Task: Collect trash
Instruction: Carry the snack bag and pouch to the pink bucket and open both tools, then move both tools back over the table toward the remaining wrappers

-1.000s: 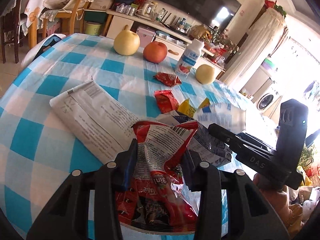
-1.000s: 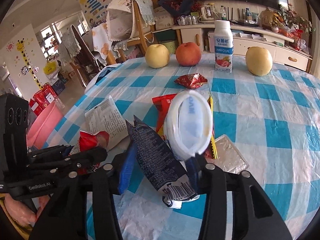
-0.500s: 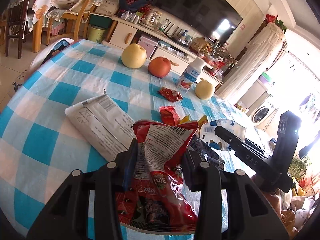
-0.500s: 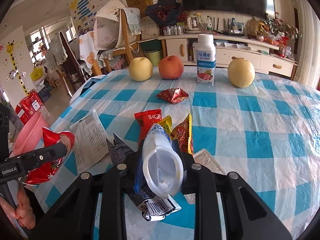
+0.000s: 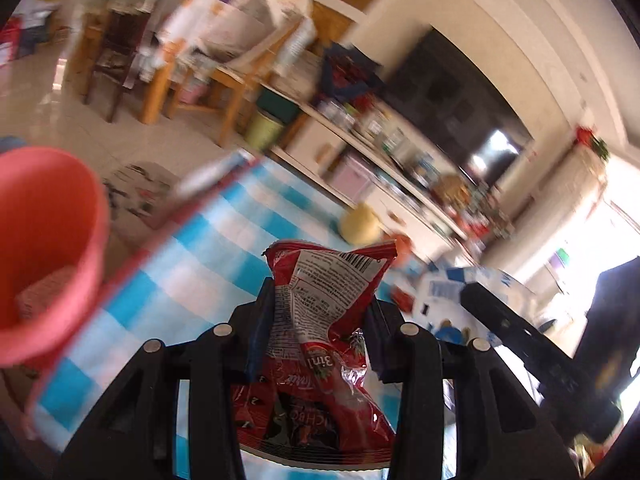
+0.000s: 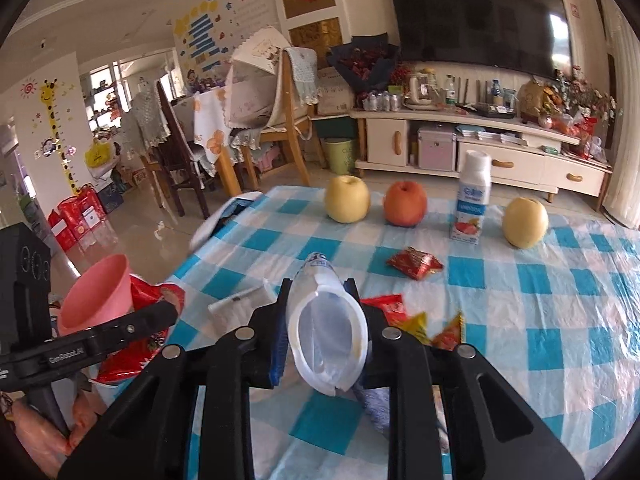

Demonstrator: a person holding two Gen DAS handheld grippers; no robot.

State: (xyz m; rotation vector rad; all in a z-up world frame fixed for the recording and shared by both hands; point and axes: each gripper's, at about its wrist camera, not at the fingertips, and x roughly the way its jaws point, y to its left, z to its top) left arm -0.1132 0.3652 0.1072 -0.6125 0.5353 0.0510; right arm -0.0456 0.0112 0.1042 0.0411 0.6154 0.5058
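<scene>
My left gripper [image 5: 320,312] is shut on a red snack bag [image 5: 324,320] and holds it above the table's left edge, next to a pink bin [image 5: 44,248]. In the right wrist view the left gripper [image 6: 168,312] and the red bag [image 6: 136,344] sit beside the pink bin [image 6: 100,296]. My right gripper [image 6: 320,312] is shut on a squashed white plastic cup [image 6: 328,336], lifted above the checked table [image 6: 540,320]. A red wrapper [image 6: 414,263], more red and yellow wrappers [image 6: 420,320], a paper slip [image 6: 244,300] and a dark packet [image 6: 376,404] lie on the table.
Two yellow pears [image 6: 346,199] [image 6: 524,222], a red apple [image 6: 405,203] and a milk bottle [image 6: 472,200] stand along the table's far side. Chairs [image 6: 280,120] and a TV cabinet [image 6: 480,152] stand beyond. The pink bin is off the table's left edge.
My left gripper has swung left with the red bag, from over the table to beside the pink bin. My right gripper has lifted the white cup higher, leaving the dark packet below.
</scene>
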